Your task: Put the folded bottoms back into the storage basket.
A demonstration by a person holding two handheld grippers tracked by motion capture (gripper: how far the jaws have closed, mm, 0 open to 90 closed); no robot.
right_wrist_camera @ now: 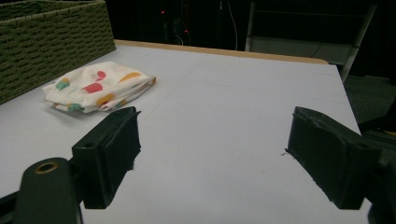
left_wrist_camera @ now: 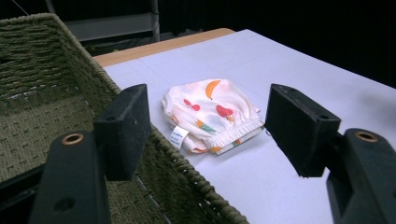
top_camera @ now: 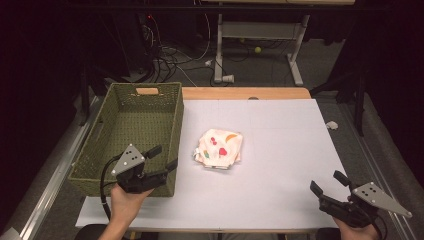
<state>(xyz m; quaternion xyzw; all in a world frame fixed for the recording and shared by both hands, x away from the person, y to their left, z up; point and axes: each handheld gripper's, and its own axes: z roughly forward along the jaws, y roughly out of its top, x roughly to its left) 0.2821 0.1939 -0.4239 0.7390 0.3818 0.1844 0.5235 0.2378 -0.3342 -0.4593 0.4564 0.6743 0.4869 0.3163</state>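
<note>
Folded cloth (top_camera: 219, 149) lies on the desk (top_camera: 280, 165), ahead of the left gripper (top_camera: 162, 159) fingers, just beside the basket (top_camera: 131, 135). Both grippers spread, empty; right gripper (top_camera: 329, 183) well apart. Likely next: pinch the cloth's near edge low, lift clear of the rim.

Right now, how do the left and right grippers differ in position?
The left gripper is held over the near right corner of the green woven basket, close to the folded printed cloth. The right gripper sits at the table's near right edge, away from both. The left points forward-right; the right points forward-left. Both are open and hold nothing.
</note>
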